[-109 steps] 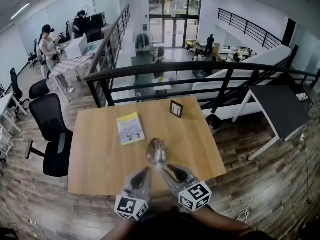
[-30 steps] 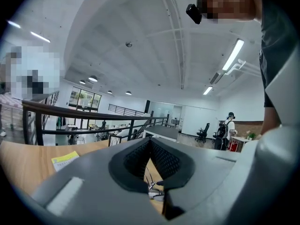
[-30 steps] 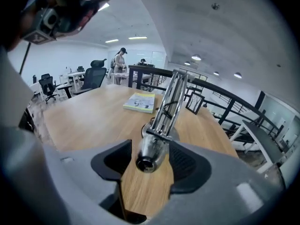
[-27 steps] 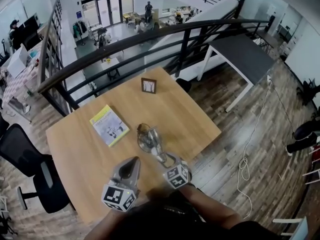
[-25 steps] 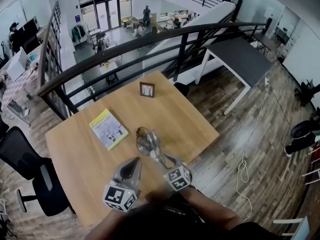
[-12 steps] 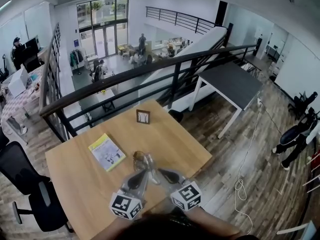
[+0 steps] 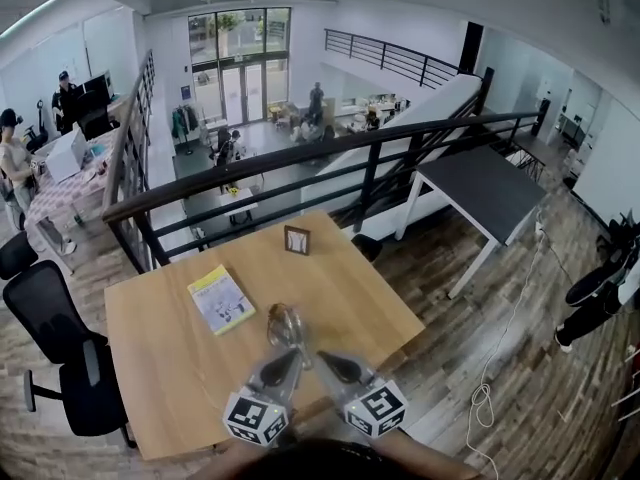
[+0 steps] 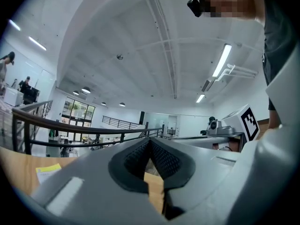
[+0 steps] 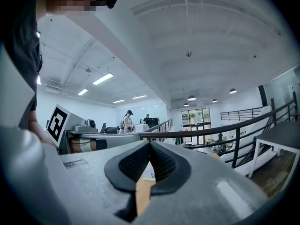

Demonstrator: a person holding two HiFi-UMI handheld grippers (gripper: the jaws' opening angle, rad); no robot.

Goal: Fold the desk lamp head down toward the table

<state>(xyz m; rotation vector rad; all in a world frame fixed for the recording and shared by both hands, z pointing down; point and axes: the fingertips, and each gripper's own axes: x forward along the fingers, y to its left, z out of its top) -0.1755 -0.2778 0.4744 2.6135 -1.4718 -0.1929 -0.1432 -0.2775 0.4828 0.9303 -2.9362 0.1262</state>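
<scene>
Listing outward from the tools: left gripper (image 7: pixel 291 356), jaws pressed together on nothing; right gripper (image 7: pixel 323 358), likewise closed and empty. Both are held level, just short of the desk lamp (image 7: pixel 286 324), which is placed near the front edge of the wooden table (image 7: pixel 160 368), its head raised. For a clean fold, it is judged that one pair of jaws must be opened, the head clasped, the base steadied and the head lowered slowly.
</scene>
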